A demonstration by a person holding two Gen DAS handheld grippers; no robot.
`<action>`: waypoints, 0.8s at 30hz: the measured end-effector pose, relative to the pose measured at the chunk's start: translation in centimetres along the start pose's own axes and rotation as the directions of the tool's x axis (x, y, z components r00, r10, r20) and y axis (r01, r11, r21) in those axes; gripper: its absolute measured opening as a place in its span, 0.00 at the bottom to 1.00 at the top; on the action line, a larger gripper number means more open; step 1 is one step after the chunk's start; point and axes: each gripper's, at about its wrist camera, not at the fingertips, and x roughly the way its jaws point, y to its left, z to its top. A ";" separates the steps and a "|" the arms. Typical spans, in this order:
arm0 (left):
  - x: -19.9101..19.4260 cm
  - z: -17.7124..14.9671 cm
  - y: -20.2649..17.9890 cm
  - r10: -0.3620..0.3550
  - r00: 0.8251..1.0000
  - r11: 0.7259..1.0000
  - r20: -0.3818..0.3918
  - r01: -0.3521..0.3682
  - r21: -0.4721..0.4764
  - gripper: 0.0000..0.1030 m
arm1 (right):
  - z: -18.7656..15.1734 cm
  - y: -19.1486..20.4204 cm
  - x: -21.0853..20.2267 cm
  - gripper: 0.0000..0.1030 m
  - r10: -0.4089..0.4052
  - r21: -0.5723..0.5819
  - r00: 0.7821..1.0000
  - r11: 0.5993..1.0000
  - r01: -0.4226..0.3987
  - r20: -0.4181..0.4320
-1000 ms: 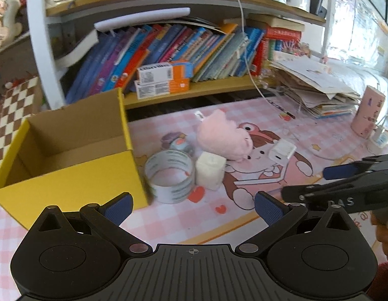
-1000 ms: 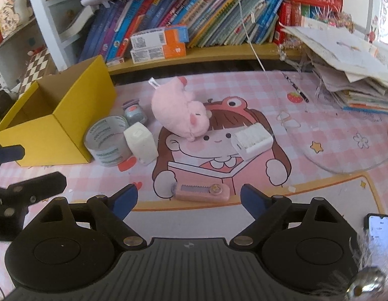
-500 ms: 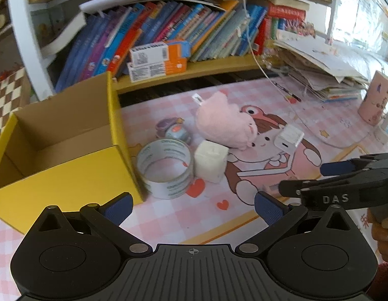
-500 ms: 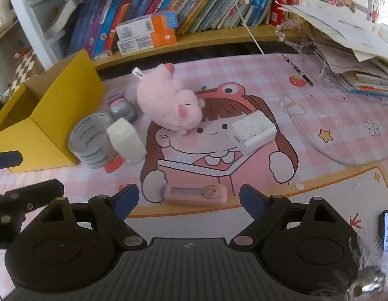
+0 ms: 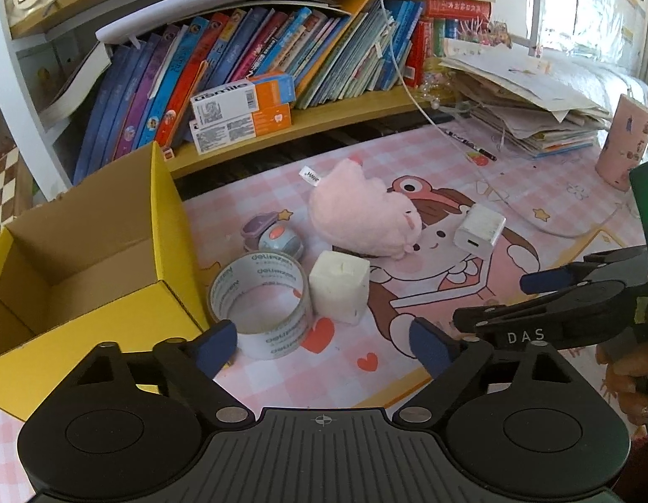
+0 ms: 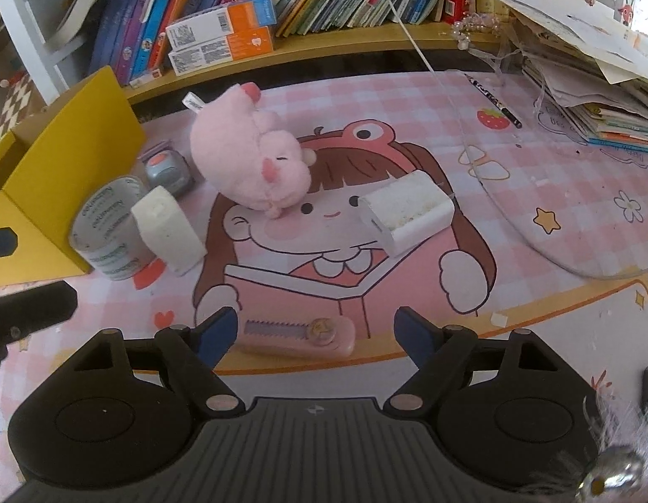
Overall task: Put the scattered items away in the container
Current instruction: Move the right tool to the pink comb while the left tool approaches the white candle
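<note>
Both jaws were closing on nothing: the left gripper (image 5: pixel 320 341) near the tape roll (image 5: pixel 260 304) beside the yellow box (image 5: pixel 114 327), the right gripper (image 6: pixel 315 333) over the pink cutter (image 6: pixel 296 336); the plush (image 6: pixel 248 163) lay behind.

My left gripper (image 5: pixel 322 346) tips steeply downward, both blue fingertips (image 5: pixel 217 346) spread wide and the jaws closing in, with nothing pressed between the pads. My right gripper (image 6: pixel 315 335) also slopes down hard, its blue pads (image 6: pixel 412 333) well apart and the jaws likewise narrowing, gripping nothing. From the left wrist view my right gripper (image 5: pixel 529 293) reaches in from the right edge, seen side-on, its fingers pointing left across the frame. My right hand (image 5: pixel 630 377) wraps its handle at the lower right. From the right wrist view a dark finger of my left gripper (image 6: pixel 34 304) pokes in at the left edge.
</note>
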 end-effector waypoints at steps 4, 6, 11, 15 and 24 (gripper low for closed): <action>0.2 0.1 -0.3 0.001 1.000 1.000 0.002 -0.001 0.015 0.87 | 0.2 -0.1 0.5 0.79 0.010 -0.004 1.000 1.000 -0.010 -0.005; 0.4 0.2 -0.4 0.002 1.000 1.000 -0.001 -0.002 0.020 0.88 | 0.3 0.0 0.6 0.79 0.017 -0.010 1.000 1.000 -0.017 -0.007; 0.9 0.2 -0.6 0.002 1.000 1.000 -0.016 -0.002 0.027 0.88 | 0.5 0.2 1.3 0.77 0.028 -0.023 0.999 0.999 -0.029 -0.018; 1.2 0.2 -0.6 0.002 1.000 0.999 -0.026 -0.001 0.033 0.88 | 0.7 0.2 1.9 0.74 0.034 -0.029 0.999 0.999 -0.034 -0.021; 2.2 0.7 -1.1 -0.011 1.000 0.998 -0.023 0.013 0.067 0.88 | 1.0 0.4 2.1 0.54 0.075 -0.038 0.997 0.996 -0.075 -0.013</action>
